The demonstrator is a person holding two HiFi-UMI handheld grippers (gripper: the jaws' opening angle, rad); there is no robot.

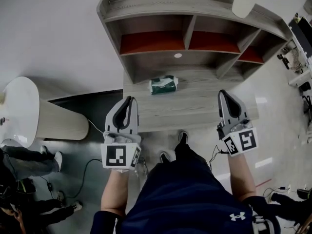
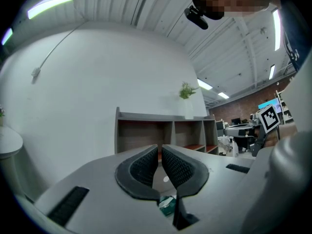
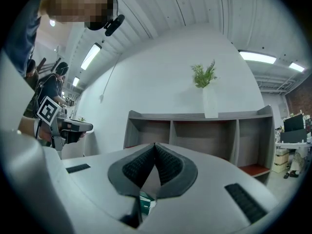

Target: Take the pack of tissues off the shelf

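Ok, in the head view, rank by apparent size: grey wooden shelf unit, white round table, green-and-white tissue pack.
1. Grey wooden shelf unit, largest.
2. White round table, second, its top likely nearer the camera.
3. Green-and-white tissue pack, clearly smallest.

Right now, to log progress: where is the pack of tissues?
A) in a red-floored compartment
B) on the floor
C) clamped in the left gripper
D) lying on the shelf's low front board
D: the pack of tissues lies on the shelf's front board, clear of the left gripper and right gripper.

navy garment (image 1: 190, 199), grey left hand-held gripper (image 1: 129, 100)
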